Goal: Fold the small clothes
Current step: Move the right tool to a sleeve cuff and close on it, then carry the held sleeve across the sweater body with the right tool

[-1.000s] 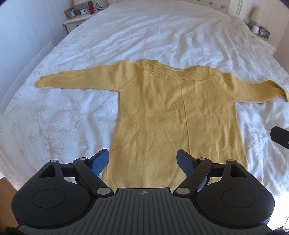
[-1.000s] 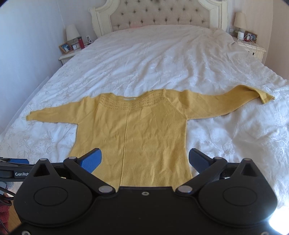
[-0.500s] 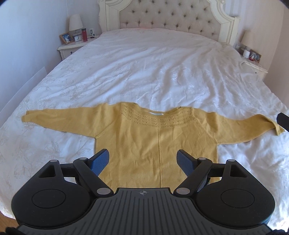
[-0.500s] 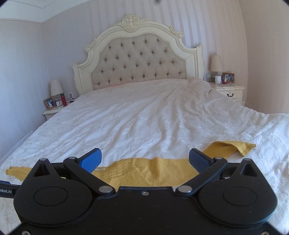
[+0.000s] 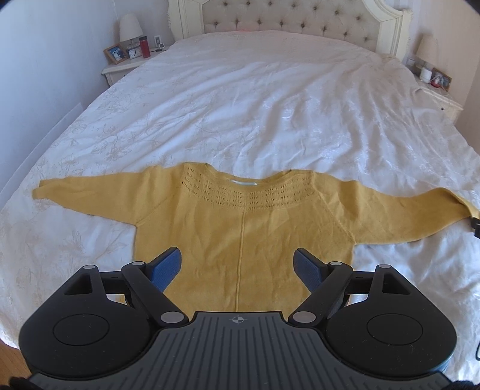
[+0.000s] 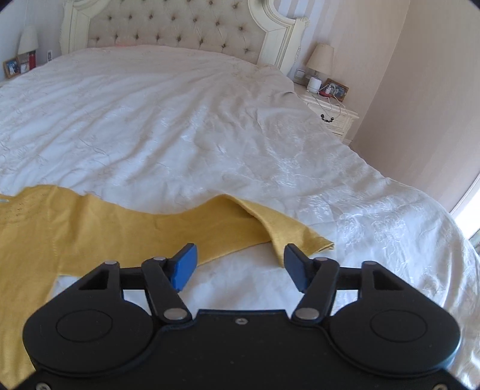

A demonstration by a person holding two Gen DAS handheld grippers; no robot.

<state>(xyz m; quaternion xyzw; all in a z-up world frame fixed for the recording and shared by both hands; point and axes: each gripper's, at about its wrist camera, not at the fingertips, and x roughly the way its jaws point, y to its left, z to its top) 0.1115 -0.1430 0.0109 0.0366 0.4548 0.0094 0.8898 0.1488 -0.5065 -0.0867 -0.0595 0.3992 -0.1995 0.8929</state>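
Note:
A mustard-yellow knit sweater (image 5: pixel 240 228) lies flat on the white bedspread (image 5: pixel 270 105), neck toward the headboard, both sleeves spread sideways. My left gripper (image 5: pixel 238 265) is open and empty, above the sweater's lower body. In the right wrist view the sweater's right sleeve (image 6: pixel 210 228) lies across the bed with its cuff end (image 6: pixel 303 237) folded over. My right gripper (image 6: pixel 240 264) is open and empty, just in front of that sleeve near the cuff. A dark bit of the right gripper shows at the left wrist view's right edge, by the cuff.
A tufted headboard (image 5: pixel 288 18) stands at the far end. A nightstand (image 5: pixel 120 67) with lamp, photo frame and red bottle is at the far left. Another nightstand (image 6: pixel 333 111) with lamp and cables is at the far right. The right wall (image 6: pixel 420 90) is close.
Both grippers tilted up from looking down on the sweater. The right gripper then swung right and came down close to the right sleeve's cuff. Both stayed open.

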